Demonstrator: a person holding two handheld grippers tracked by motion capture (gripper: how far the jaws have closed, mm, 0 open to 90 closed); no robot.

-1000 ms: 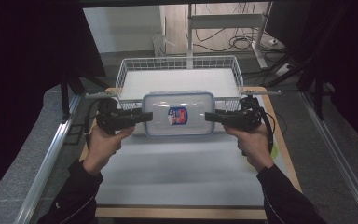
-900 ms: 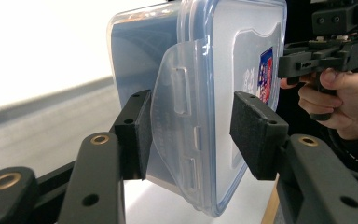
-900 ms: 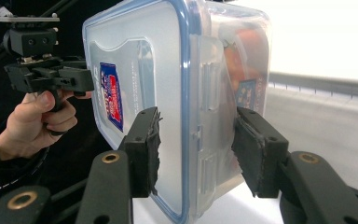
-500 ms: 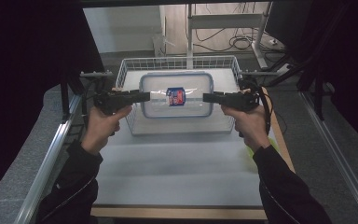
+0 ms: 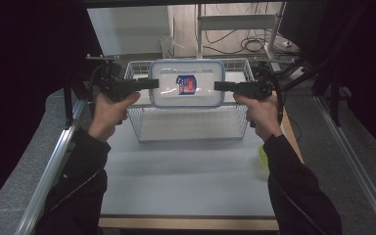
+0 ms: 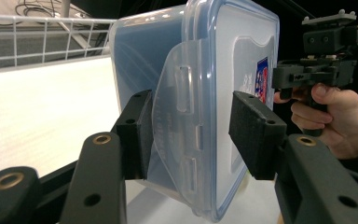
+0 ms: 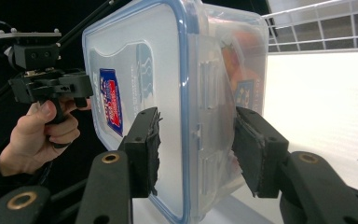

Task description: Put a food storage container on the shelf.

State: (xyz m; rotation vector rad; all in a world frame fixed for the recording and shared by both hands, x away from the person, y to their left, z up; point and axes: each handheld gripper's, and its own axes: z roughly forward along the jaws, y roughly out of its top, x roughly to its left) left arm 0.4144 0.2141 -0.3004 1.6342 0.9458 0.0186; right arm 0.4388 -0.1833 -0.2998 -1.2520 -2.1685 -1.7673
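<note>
Container: clear lidded box (image 5: pixel 186 83) was held above the wire basket (image 5: pixel 191 125).
Left gripper (image 5: pixel 152 83): jaws straddled the box's end latch, partly open.
Right gripper (image 5: pixel 219 85): jaws likewise straddled the opposite end.

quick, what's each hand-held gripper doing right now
Left hand-held gripper: shut on the side latch of the clear rectangular plastic container with blue-rimmed lid.
Right hand-held gripper: shut on the container's opposite end, above the white wire basket.
</note>
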